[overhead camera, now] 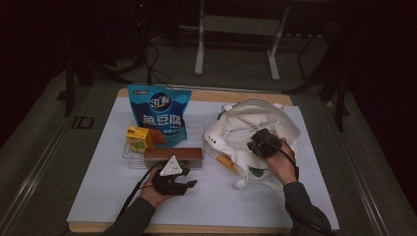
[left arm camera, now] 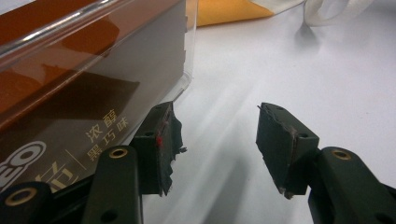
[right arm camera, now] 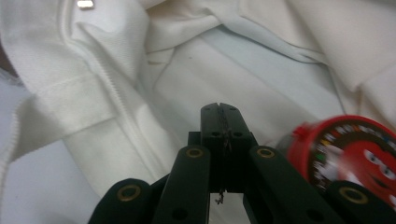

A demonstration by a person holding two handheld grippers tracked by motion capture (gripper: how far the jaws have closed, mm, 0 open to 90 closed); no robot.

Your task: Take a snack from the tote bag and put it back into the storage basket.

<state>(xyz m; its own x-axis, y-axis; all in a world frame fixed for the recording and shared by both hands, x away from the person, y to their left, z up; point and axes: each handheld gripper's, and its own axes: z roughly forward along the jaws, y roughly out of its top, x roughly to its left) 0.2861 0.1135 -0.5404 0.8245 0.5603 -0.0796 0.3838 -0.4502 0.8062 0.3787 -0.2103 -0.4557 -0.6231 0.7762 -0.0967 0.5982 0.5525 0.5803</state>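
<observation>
My left gripper rests low on the white sheet in front of the clear tray, and its jaws stand open with nothing between them. A brown box with pale lettering lies behind the tray's clear wall, just left of my left jaw. My right gripper is over the white cloth bag, pointing into its opening. Its jaws are pressed together with nothing visible between them. A red round candy tub lies in the bag's folds just right of the jaws.
The tray also holds a blue snack bag standing upright, a yellow drink carton and the brown box. Something orange peeks from under the bag. The white sheet covers a wooden table.
</observation>
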